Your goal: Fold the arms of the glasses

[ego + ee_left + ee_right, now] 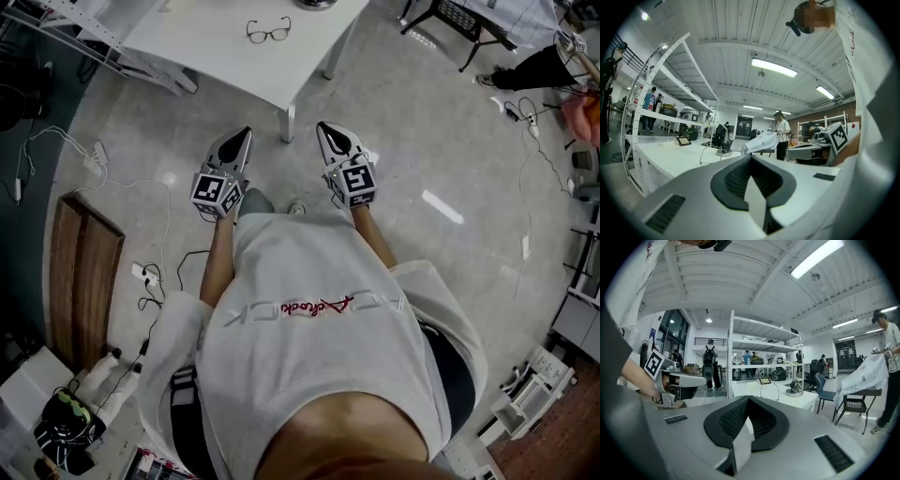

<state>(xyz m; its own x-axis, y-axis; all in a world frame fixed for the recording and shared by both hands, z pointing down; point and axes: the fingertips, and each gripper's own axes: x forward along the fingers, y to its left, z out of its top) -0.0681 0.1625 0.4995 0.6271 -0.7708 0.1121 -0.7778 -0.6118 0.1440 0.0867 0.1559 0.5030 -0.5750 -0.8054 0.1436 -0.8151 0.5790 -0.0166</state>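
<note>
The black-rimmed glasses [268,31] lie with arms unfolded on the white table [197,42], well ahead of both grippers. My left gripper [246,133] and right gripper [323,127] are held side by side over the floor in front of the table's near corner, pointing toward it. Both are shut with nothing between the jaws. In the left gripper view the shut tips [750,157] sit right of the thin glasses frame [712,148]. In the right gripper view the tips [748,398] sit left of the frame [768,383].
A table leg [289,122] stands between the two grippers. Cables and a power strip [141,274] lie on the floor at left beside a wooden bench [84,272]. A black chair [459,23] is at the upper right. A person [780,136] stands beyond the table.
</note>
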